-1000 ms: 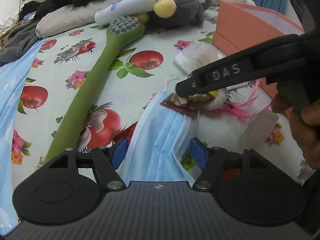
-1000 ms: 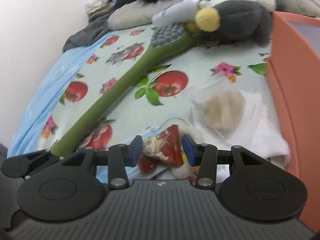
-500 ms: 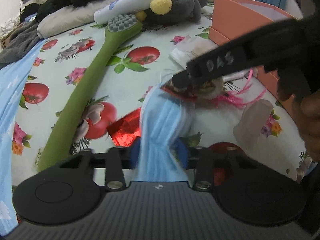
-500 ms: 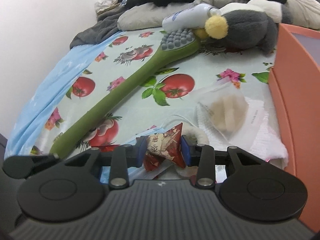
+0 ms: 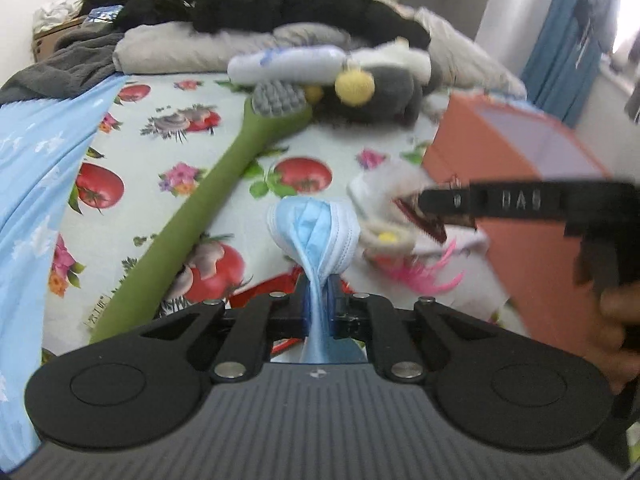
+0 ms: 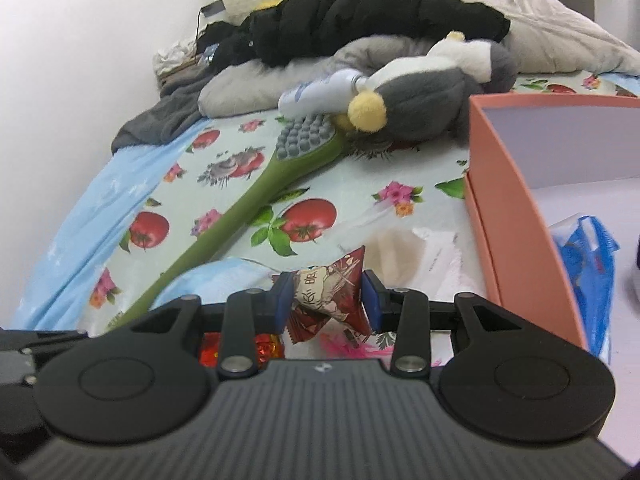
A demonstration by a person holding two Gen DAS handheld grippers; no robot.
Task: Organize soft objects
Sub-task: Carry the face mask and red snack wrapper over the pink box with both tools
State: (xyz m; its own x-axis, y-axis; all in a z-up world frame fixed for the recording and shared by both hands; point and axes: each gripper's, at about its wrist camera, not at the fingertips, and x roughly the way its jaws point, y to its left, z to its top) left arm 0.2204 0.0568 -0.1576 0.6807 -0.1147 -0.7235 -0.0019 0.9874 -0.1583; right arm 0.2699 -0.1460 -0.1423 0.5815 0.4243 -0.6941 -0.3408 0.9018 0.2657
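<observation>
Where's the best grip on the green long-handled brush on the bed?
Grip the green brush mid-handle, coming from above with the jaws across its width. It lies flat on the sheet, the handle is slim and bare there, and the studded head sits close against the plush toy and white bottle.

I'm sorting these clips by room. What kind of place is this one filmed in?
Most likely a bedroom: the work surface is a bed with a tomato-print sheet, piled clothes at its head, and a plush toy.
</observation>
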